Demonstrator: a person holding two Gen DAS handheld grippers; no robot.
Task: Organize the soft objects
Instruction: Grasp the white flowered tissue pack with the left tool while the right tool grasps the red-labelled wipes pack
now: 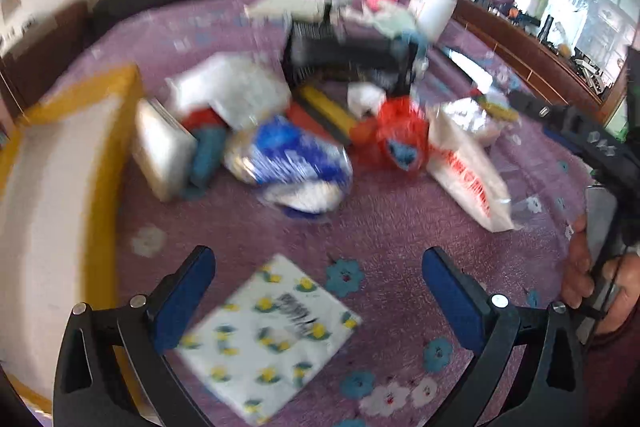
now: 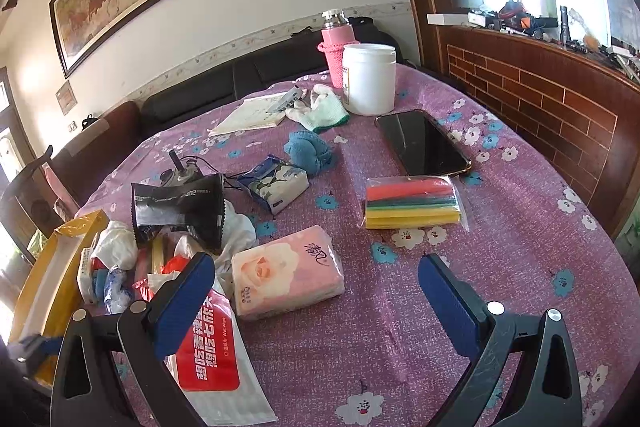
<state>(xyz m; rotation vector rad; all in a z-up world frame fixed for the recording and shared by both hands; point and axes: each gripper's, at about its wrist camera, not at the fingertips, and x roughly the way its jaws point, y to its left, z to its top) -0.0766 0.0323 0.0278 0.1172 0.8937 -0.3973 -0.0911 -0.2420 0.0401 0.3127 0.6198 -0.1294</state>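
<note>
In the blurred left wrist view, my left gripper (image 1: 320,291) is open and empty over a white napkin pack with yellow flowers (image 1: 268,339) lying between its fingers on the purple cloth. Beyond it lies a heap: a blue-white bag (image 1: 292,163), a red bag (image 1: 396,135) and a wet-wipe packet (image 1: 468,175). In the right wrist view, my right gripper (image 2: 316,303) is open and empty just in front of a pink tissue pack (image 2: 286,273). Further off lie a sponge pack (image 2: 412,203), a blue-white tissue pack (image 2: 276,183), a blue cloth ball (image 2: 308,149) and a glove (image 2: 320,109).
A yellow-rimmed box (image 1: 52,195) stands at the left, also in the right wrist view (image 2: 44,283). A phone (image 2: 422,143), a white jar (image 2: 370,79), a pink flask (image 2: 336,47) and a black bag (image 2: 180,211) are on the table. The right gripper's body (image 1: 592,143) shows at right.
</note>
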